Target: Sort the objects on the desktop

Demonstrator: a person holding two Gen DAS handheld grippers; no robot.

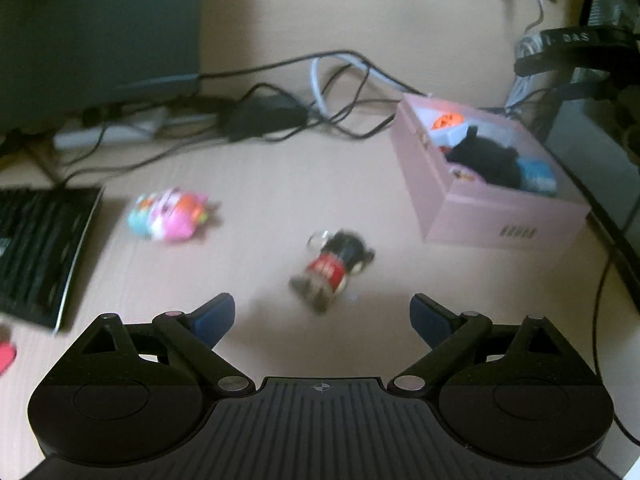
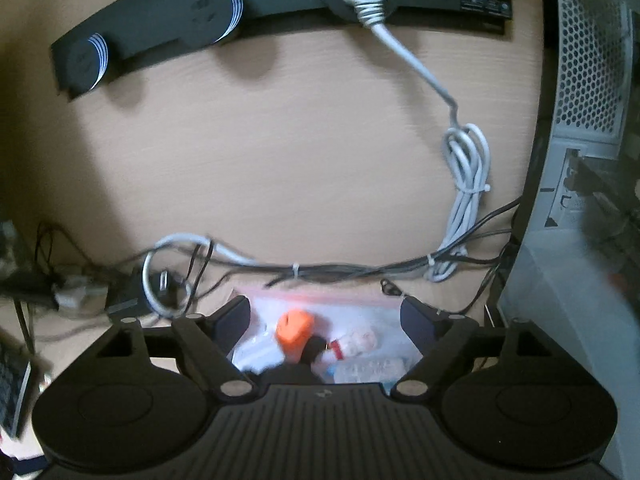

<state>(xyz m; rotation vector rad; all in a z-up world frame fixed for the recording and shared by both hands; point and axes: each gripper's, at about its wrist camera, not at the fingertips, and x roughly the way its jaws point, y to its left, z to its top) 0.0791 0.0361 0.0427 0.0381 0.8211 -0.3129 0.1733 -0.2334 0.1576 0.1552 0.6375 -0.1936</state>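
In the left wrist view my left gripper is open over the desk, with nothing between its blue fingers. A small black-and-red toy figure with a key ring lies on the desk just ahead of the fingertips. A pink and turquoise toy lies further left. The pink box stands at the right with several items inside. In the right wrist view my right gripper is open above the box's contents. An orange toy and a small white-and-red figure lie loose below its spread fingers.
A black keyboard lies at the left desk edge. Tangled cables and a power strip run along the back. A wall-mounted socket bar, a coiled white cable and a computer case stand behind the box.
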